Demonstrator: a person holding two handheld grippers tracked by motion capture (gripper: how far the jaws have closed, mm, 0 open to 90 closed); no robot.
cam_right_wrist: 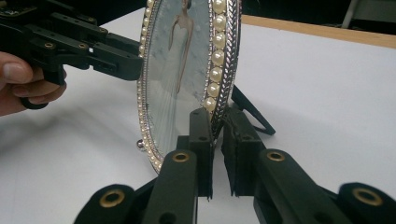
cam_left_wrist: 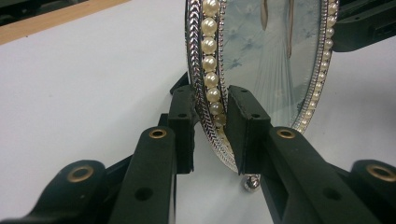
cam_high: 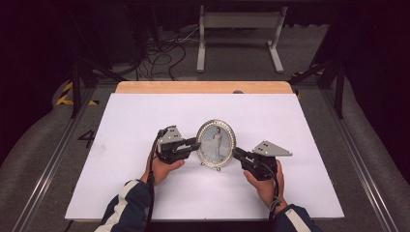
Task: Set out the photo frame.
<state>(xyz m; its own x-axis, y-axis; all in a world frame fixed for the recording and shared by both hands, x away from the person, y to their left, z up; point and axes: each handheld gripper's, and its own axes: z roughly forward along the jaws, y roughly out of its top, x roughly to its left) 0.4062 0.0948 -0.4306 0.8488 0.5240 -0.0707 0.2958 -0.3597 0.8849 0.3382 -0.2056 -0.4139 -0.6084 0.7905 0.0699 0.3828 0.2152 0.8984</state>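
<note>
Oval pearl-rimmed picture frame (cam_high: 215, 144) upright mid-surface (cam_high: 145, 116), between both hands. Left gripper (cam_high: 195, 143) fingers (cam_left_wrist: 182, 126) clamped on its left rim. Right gripper (cam_high: 237, 153) fingers (cam_right_wrist: 201, 140) pinching the right rim likewise.

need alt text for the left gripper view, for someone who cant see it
An oval picture frame edged with pearls stands on a white table, its rim clamped between the two black fingers of the left gripper. Behind its glass is a picture of a figure in a long white dress, and the right gripper grips the frame's far edge.
</note>
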